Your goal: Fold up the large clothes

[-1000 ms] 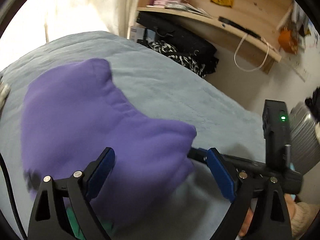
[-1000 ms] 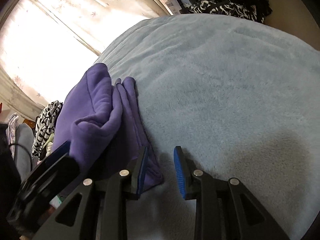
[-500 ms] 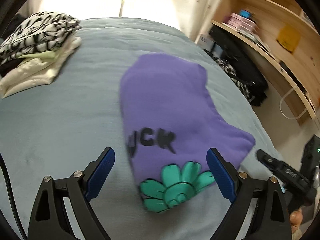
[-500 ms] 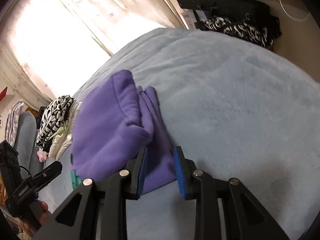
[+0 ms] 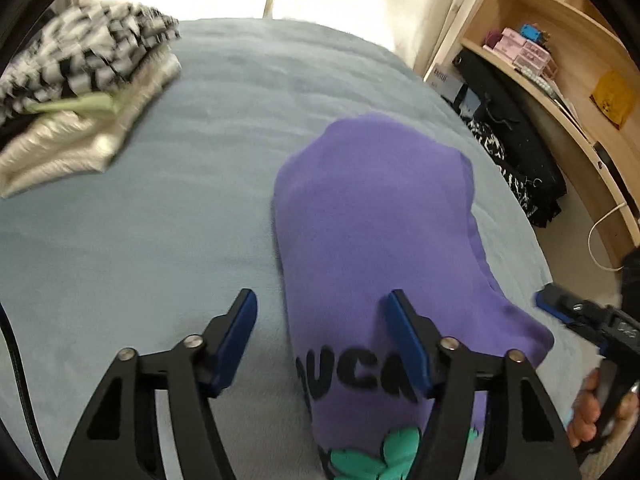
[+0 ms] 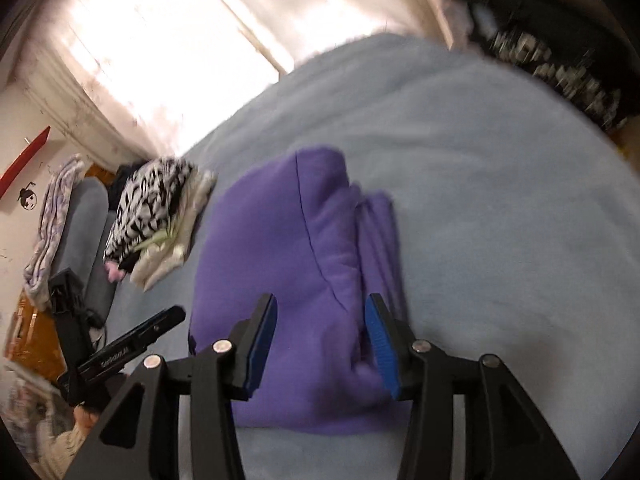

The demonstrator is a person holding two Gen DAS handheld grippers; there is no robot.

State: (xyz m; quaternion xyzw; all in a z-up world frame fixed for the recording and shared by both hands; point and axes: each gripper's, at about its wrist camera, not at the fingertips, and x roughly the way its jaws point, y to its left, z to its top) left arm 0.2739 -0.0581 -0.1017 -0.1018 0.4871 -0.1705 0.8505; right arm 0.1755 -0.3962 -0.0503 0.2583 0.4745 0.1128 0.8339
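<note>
1. A folded purple sweatshirt [image 5: 372,232] is seen lying on a bed covered with a pale blue blanket [image 5: 168,208]; black lettering and a green flower print [image 5: 372,456] are shown on its upper face, at the end nearest the left wrist camera.
2. The left tongs [image 5: 322,336] are held apart with nothing between the pads; the left pad is seen over bare blanket and the right pad over the sweatshirt's printed end; whether either pad touches the cloth cannot be told.
3. The right tongs [image 6: 320,344] are likewise held apart and clamped on nothing; they are poised over the near end of the sweatshirt [image 6: 288,248], whose thick folded layers are seen stacked along its right edge.
4. In the left wrist view the right tongs [image 5: 560,310] are seen just beside the sweatshirt's right corner, gripped by a hand [image 5: 592,412]; in the right wrist view the left tongs [image 6: 160,324] are seen just beside the garment's left edge.
5. A stack of folded clothes [image 5: 80,92], black-and-white patterned on top and cream beneath, is set on the far left part of the bed, well apart from the sweatshirt; the same stack [image 6: 160,208] is shown in the right wrist view.
6. A wooden shelf [image 5: 568,92] with small boxes is seen beyond the bed on the right, with dark bags [image 5: 516,152] on the floor below it; bright curtains [image 6: 168,52] are seen behind the bed.
</note>
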